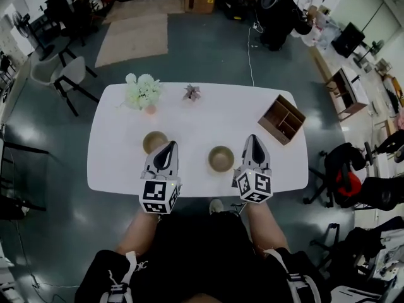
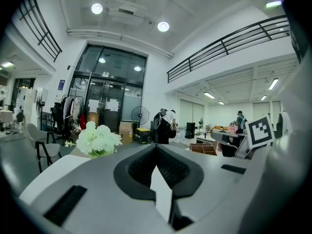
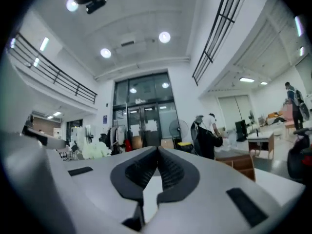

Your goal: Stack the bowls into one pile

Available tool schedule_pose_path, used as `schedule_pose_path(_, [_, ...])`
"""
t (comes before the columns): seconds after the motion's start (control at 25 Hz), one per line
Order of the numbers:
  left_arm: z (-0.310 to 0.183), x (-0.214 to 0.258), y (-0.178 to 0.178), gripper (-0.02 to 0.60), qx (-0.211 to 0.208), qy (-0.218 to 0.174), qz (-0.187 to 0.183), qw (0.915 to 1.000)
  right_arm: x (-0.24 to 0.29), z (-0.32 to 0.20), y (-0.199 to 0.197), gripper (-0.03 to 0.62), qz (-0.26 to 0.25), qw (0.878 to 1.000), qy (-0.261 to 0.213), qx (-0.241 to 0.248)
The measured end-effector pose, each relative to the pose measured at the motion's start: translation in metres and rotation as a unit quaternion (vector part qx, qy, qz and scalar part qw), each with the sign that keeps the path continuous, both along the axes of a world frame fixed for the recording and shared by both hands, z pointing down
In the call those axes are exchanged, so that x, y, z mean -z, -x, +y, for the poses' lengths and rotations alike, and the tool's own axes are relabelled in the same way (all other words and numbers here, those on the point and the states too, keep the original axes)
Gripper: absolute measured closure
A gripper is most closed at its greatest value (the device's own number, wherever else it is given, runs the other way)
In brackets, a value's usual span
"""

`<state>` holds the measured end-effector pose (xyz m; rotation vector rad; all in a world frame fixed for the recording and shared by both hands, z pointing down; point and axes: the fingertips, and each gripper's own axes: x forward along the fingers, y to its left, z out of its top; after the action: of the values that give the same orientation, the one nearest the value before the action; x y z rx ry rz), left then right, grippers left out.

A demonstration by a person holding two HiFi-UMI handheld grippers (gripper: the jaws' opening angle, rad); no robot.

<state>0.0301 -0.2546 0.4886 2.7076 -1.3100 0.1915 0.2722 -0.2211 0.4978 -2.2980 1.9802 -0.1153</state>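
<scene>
bowls, two of them, sit apart on the white table (image 1: 202, 115) in the lower middle of the head view. the left bowl (image 1: 151, 141) has its right edge covered by the left gripper (image 1: 170, 145), whose jaws are pressed together on nothing. the right bowl (image 1: 221, 159) shows whole, between the two grippers. the right gripper (image 1: 254, 137), just right of that bowl, is likewise closed and empty. higher on the table stand one white flower bunch (image 1: 142, 91), one small plant (image 1: 191, 93) and one wooden organiser (image 1: 281, 118). the person's legs (image 1: 145, 232) are cut off at the bottom edge.
</scene>
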Motion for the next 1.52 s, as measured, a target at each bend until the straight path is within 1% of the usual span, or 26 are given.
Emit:
schedule_pose_path(0.04, [-0.001,0.003,-0.004,0.568,-0.003,-0.004,0.000,1.0000,0.017,0.001,0.003,0.579,0.013,1.000,-0.020,0.009])
schedule_pose_path(0.12, [-0.001,0.010,-0.013,0.568,-0.009,-0.009,0.002,0.9999,0.043,0.004,0.007,0.579,0.035,0.998,-0.044,0.017])
schedule_pose_path(0.24, [-0.003,0.018,-0.027,0.568,-0.018,-0.015,0.006,0.9997,0.064,0.003,0.007,0.579,0.060,0.997,-0.053,0.014])
schedule_pose_path(0.32, [-0.008,0.020,-0.035,0.568,-0.020,-0.017,0.006,0.9996,0.065,-0.002,0.005,0.579,0.065,0.997,-0.051,0.013])
schedule_pose_path(0.48, [-0.019,0.022,-0.049,0.568,-0.017,-0.017,0.011,0.9996,0.055,-0.011,-0.010,0.579,0.049,0.998,-0.041,0.018])
schedule_pose_path(0.56, [-0.025,0.023,-0.058,0.568,-0.010,-0.021,0.006,0.9997,0.054,-0.014,-0.020,0.579,0.045,0.998,-0.041,0.022])
schedule_pose_path(0.68, [-0.030,0.021,-0.067,0.568,0.002,-0.014,-0.001,0.9999,0.051,-0.022,-0.029,0.579,0.064,0.997,-0.038,0.034])
schedule_pose_path(0.76, [-0.029,0.022,-0.068,0.568,0.004,-0.010,0.003,0.9999,0.050,-0.030,-0.027,0.579,0.071,0.996,-0.036,0.046])
schedule_pose_path(0.84, [-0.031,0.028,-0.059,0.568,-0.002,-0.020,0.010,0.9998,0.056,-0.041,-0.014,0.579,0.064,0.996,-0.044,0.050])
schedule_pose_path(0.88, [-0.033,0.030,-0.046,0.568,-0.006,-0.024,0.013,0.9996,0.059,-0.044,0.001,0.579,0.060,0.996,-0.049,0.050])
schedule_pose_path(0.96, [-0.036,0.029,-0.006,0.568,-0.011,-0.028,0.020,0.9994,0.061,-0.048,0.045,0.579,0.053,0.996,-0.056,0.050])
schedule_pose_path(1.0, [-0.036,0.028,0.020,0.568,-0.014,-0.033,0.016,0.9992,0.060,-0.048,0.072,0.579,0.049,0.996,-0.058,0.051])
schedule_pose_path(1.08, [-0.037,0.028,0.076,0.568,-0.020,-0.053,-0.003,0.9984,0.056,-0.047,0.129,0.579,0.039,0.996,-0.060,0.045])
schedule_pose_path(1.12, [-0.038,0.027,0.105,0.568,-0.025,-0.056,-0.006,0.9981,0.054,-0.047,0.158,0.579,0.033,0.997,-0.060,0.038])
schedule_pose_path(1.2, [-0.041,0.025,0.160,0.568,-0.033,-0.048,-0.004,0.9983,0.048,-0.044,0.211,0.577,0.021,0.998,-0.054,0.024])
schedule_pose_path(1.32, [-0.045,0.033,0.231,0.568,-0.036,-0.043,-0.014,0.9983,0.045,-0.039,0.282,0.579,0.008,0.999,-0.033,0.018])
schedule_pose_path(1.4, [-0.044,0.039,0.266,0.568,-0.036,-0.028,-0.004,0.9989,0.049,-0.035,0.321,0.577,0.014,0.999,-0.025,0.021])
schedule_pose_path(1.52, [-0.041,0.045,0.300,0.568,-0.036,-0.007,0.026,0.9990,0.056,-0.029,0.354,0.577,0.018,0.999,-0.021,0.017])
